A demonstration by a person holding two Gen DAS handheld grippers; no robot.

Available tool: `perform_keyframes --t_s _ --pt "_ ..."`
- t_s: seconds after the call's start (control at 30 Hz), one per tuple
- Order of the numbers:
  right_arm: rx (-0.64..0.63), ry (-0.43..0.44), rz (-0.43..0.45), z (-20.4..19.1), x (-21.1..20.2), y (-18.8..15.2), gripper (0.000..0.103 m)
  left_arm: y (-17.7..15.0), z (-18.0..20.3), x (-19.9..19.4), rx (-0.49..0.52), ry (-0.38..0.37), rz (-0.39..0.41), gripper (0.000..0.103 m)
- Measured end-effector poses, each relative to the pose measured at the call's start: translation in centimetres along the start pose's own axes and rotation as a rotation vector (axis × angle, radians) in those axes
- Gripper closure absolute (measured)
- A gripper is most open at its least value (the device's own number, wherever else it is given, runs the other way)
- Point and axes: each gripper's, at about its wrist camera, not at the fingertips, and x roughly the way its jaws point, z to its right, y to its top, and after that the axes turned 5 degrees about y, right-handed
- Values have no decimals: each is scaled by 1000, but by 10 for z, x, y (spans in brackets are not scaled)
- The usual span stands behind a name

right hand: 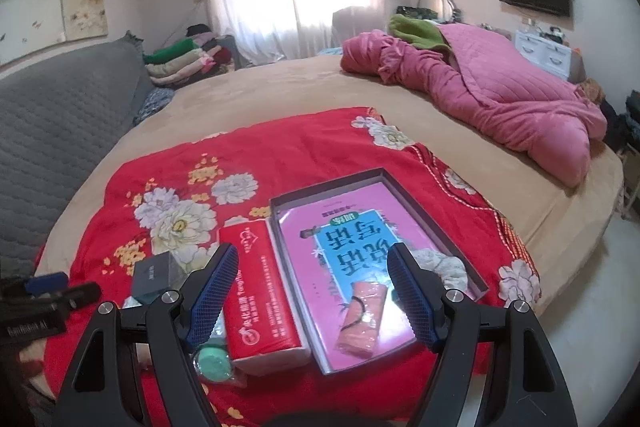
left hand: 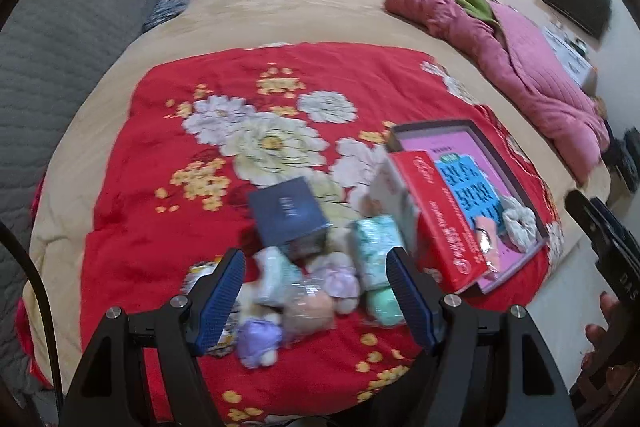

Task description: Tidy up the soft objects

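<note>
A pile of small soft things, pastel pouches and scrunchies in clear wrap, lies on the red flowered blanket. My left gripper is open and empty, its jaws standing either side of the pile, above it. A shallow dark box lined with a pink and blue sheet holds a pink wrapped item and a grey-white scrunchie. My right gripper is open and empty above the box's near end. A mint round item lies by its left finger.
A red tissue pack lies left of the box; it also shows in the left wrist view. A dark blue box sits behind the pile. A pink quilt is heaped at the far right of the bed. A grey headboard rises at left.
</note>
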Motion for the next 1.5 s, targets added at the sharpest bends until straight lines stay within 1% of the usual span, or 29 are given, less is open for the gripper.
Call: perform_keyframes --t_s 0.17,0.37,0.53,0.67,0.83,1.03,1.13,1.27,1.5 --pt "-31 24 -3 -13 -1 -2 25 -5 -33 0 -57 26 -4 31" --pt "-88 81 -15 -42 1 -9 25 -18 -66 5 -116 51 -23 31" --pt "-111 149 -51 -64 7 -17 25 -31 -92 14 -171 70 -49 31" --pt "-163 180 -79 -85 12 -27 25 -40 -107 22 -200 86 -69 31" --pt "-197 226 -117 -107 21 -39 25 -48 -123 32 -229 108 -90 31" --pt "-235 262 -190 -129 42 -63 25 -59 -132 46 -249 104 -124 31" --pt "-275 270 -226 -140 52 -75 25 -65 -131 56 -247 82 -148 31" --pt "-295 286 -270 -148 64 -89 25 -75 -129 67 -243 55 -177 31" --pt "-309 272 -341 -153 91 -112 25 -89 -123 85 -238 12 -235 31"
